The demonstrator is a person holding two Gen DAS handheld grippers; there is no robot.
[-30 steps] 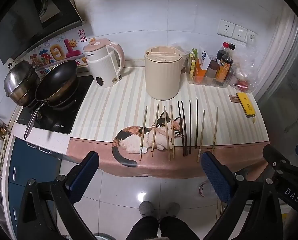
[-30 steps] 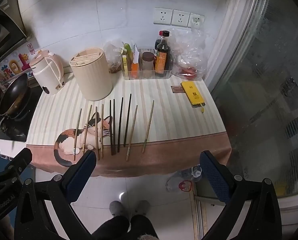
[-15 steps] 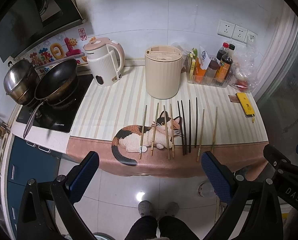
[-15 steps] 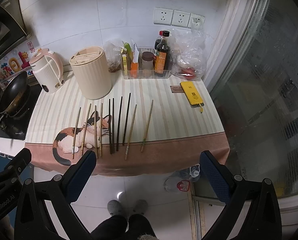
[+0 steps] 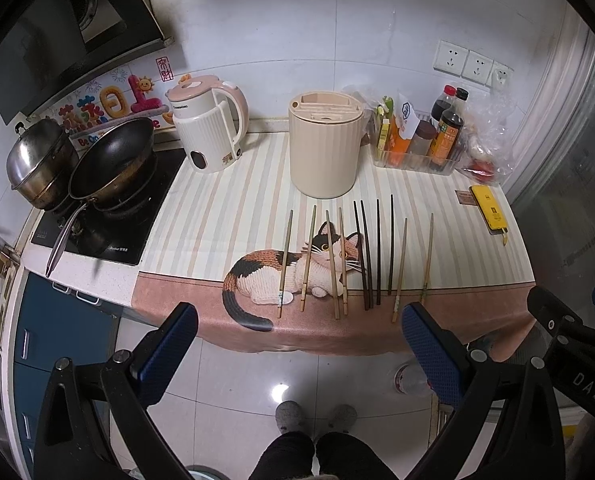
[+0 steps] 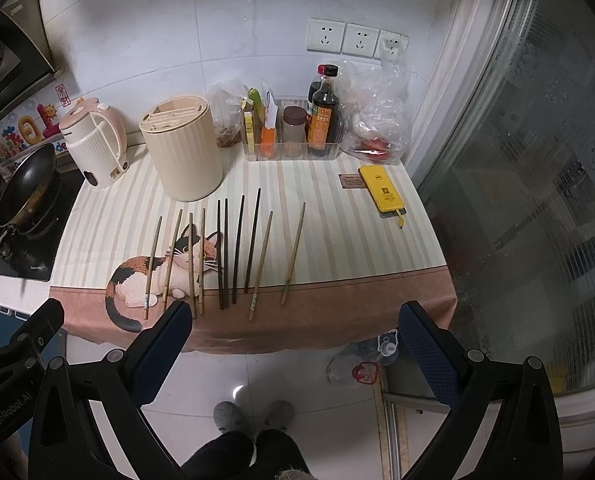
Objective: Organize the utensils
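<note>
6 light chopsticks (image 5: 285, 263), 4 dark chopsticks (image 5: 378, 251), 1 holder (image 5: 323, 150); left gripper (image 5: 297, 354) and right gripper (image 6: 295, 354) both spread, empty.

Kettle (image 5: 207, 124), wok (image 5: 111, 158), yellow phone (image 6: 382, 188).

the cloth (image 5: 225, 216) was cream-striped with a pink hem and a calico cat. chopsticks (image 5: 371, 254) were tan and dark brown; holder (image 5: 323, 152) cream, phone (image 6: 382, 189) yellow, gripper pads (image 6: 159, 354) blue.
</note>
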